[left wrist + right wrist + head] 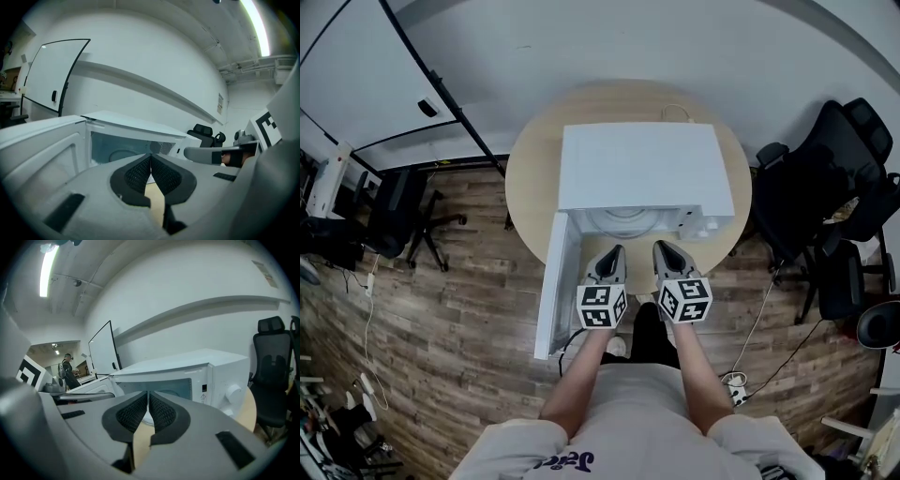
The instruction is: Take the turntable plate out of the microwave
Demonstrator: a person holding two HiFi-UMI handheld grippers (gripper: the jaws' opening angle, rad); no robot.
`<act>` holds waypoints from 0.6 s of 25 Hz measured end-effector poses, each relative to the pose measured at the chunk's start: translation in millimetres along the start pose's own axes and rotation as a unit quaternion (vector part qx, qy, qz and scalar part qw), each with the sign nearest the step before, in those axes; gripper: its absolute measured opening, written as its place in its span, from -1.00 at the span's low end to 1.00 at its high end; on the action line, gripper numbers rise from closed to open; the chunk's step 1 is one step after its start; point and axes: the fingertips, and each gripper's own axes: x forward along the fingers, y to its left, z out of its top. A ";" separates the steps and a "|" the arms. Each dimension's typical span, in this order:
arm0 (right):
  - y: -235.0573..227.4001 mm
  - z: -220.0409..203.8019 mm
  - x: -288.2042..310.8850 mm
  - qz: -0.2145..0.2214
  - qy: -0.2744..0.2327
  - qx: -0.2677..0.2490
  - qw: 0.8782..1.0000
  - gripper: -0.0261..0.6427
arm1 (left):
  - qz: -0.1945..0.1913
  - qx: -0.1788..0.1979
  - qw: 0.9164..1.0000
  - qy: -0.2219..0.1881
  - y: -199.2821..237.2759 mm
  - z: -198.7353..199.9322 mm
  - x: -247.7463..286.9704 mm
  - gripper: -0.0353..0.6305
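A white microwave (642, 169) stands on a round wooden table (525, 169), its door (555, 281) swung open to the left. Inside the cavity lies the pale round turntable plate (623, 221), mostly hidden under the microwave's top. My left gripper (616, 250) and right gripper (662, 246) hover side by side just in front of the opening, both shut and empty. In the left gripper view the shut jaws (151, 157) point at the cavity, where the plate (121, 154) shows faintly. The right gripper (148, 394) faces the microwave (206, 373) too.
Black office chairs (825, 187) stand to the right of the table, and another chair (394, 211) to the left. A whiteboard (356, 84) stands at the far left. Cables and a power strip (736, 386) lie on the wooden floor. The control knob (233, 392) sits on the microwave's right.
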 end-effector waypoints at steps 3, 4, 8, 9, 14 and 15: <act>-2.4 -14.4 7.5 0.008 0.016 0.011 1.000 -0.88 | -0.004 -0.024 1.000 0.013 5.5 -10.7 7.9 -0.85; -4.0 -18.9 10.3 0.010 0.020 0.016 1.000 -0.88 | -0.005 -0.030 0.999 0.017 7.3 -13.6 11.3 -0.85; -10.6 -40.8 21.8 0.022 0.045 0.038 0.998 -0.88 | -0.009 -0.055 0.998 0.037 12.2 -30.7 23.1 -0.85; -12.2 -46.4 24.4 0.025 0.050 0.045 0.997 -0.88 | -0.010 -0.058 0.997 0.043 12.6 -35.8 24.9 -0.85; -21.4 -64.1 35.9 0.030 0.059 0.097 0.993 -0.88 | -0.012 -0.084 0.995 0.060 19.0 -52.8 30.8 -0.85; -23.2 -66.5 38.0 0.031 0.058 0.109 0.992 -0.88 | -0.011 -0.095 0.994 0.062 21.7 -55.0 31.8 -0.85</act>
